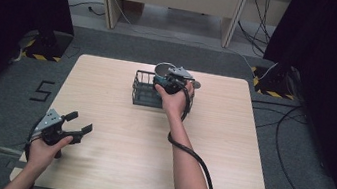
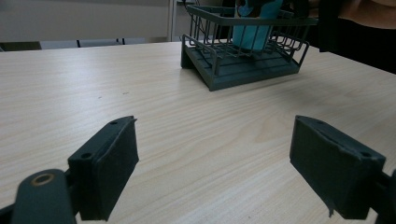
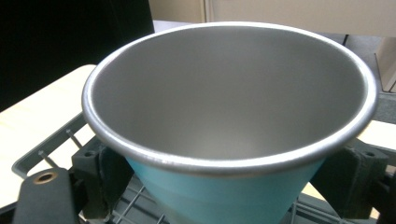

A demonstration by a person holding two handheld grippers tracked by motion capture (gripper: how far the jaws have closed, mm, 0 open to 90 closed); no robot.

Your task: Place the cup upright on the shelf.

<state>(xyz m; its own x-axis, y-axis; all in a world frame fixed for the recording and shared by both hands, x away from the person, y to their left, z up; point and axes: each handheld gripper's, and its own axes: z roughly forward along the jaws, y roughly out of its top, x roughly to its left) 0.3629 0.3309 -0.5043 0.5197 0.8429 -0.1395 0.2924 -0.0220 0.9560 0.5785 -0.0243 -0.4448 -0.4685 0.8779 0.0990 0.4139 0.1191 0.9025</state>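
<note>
Right gripper [image 1: 177, 82] clamped on cup [image 3: 229, 126] over rack [image 1: 144, 91] — left gripper [image 1: 79, 122] wide open, empty, near table edge

Left gripper [image 1: 72, 124]: held low at the person's near-left, jaws spread wide, nothing between them. Left hand [image 1: 43, 148] wraps the grip from below. Right gripper [image 1: 174, 80]: carried at full reach, forearm extended; jaws appear closed against both sides of a load, though the contact faces are partly hidden.
</note>
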